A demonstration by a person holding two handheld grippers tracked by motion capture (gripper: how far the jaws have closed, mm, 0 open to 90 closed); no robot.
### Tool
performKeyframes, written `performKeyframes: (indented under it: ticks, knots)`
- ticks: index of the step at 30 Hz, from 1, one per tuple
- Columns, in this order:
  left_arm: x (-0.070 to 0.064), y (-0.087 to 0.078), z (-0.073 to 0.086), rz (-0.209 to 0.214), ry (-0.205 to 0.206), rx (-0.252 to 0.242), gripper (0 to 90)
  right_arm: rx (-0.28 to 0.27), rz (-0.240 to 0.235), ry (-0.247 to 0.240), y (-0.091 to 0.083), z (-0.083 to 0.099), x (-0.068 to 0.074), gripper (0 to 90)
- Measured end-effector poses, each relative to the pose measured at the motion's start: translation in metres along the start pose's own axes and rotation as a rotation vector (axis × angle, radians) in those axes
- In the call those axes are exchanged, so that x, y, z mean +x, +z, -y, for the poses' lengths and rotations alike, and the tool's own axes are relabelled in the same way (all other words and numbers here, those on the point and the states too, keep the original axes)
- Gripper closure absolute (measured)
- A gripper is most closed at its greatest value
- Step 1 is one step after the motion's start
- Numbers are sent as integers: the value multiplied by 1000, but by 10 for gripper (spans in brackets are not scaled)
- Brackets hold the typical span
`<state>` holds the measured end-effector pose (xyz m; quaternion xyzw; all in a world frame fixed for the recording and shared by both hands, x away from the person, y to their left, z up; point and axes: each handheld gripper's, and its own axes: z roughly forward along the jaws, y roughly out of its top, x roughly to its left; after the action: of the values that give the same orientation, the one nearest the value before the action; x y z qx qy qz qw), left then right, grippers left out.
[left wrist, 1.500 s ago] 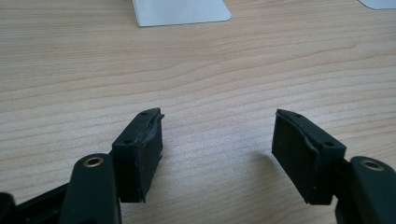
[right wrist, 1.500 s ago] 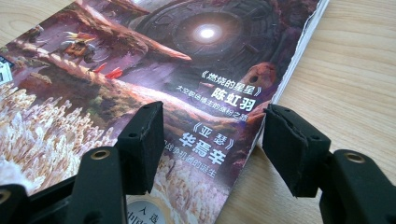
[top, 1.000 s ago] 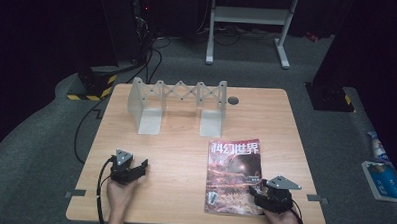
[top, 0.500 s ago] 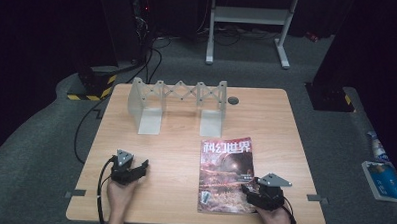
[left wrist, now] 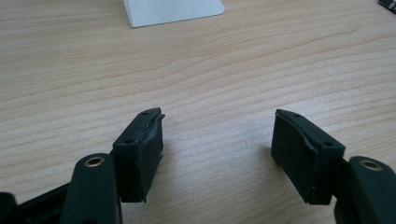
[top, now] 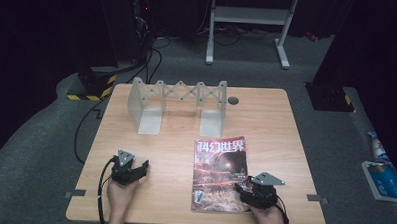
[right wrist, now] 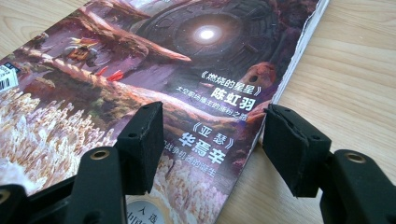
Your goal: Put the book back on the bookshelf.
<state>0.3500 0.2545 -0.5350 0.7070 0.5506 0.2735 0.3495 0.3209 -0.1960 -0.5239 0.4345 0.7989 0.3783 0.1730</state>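
**High view: magazine flat on table, right gripper at its near right corner**

High view shows a wooden table [top: 266, 119] with a magazine [top: 219, 173] lying flat, cover up, toward the near side and right of centre. All positions below are referred to this magazine.

Right gripper [top: 246, 186]: held in the person's right hand at the magazine's near right corner, low over the table. In the right gripper view its jaws stand spread, nothing between the pads. One jaw sits above the printed cover [right wrist: 154, 84]; the other is beyond the magazine's right edge, over bare wood. The edge runs up between the two jaws. Whether either pad touches the paper or the wood cannot be settled from this angle; the jaw over the cover appears very close to it.

Left gripper [top: 137, 167]: well to the left of the magazine, held in the left hand, apart from it. The left gripper view shows its jaws spread wide over bare table [left wrist: 233, 60].

Grey rack [top: 179, 104]: a folding lattice frame with two upright end plates, standing beyond the magazine's far edge, its right plate nearest but not touching.
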Motion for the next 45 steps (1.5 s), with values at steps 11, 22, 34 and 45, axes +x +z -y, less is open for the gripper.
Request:
performKeyframes:
  ticks: [11,22,34,45]
  knots:
    - [0,1,0,1,3,0,340,-10,-16,-12,9,-5,10,385]
    - [0,0,-1,31,-10,-3,339,-13,-28,-22,19,-12,25,385]
    - [-8,3,-9,141,-64,-23,333,-27,-48,-34,27,-16,36,385]
    - [-48,5,-29,280,-9,-31,333,-31,-51,-40,27,-16,36,383]
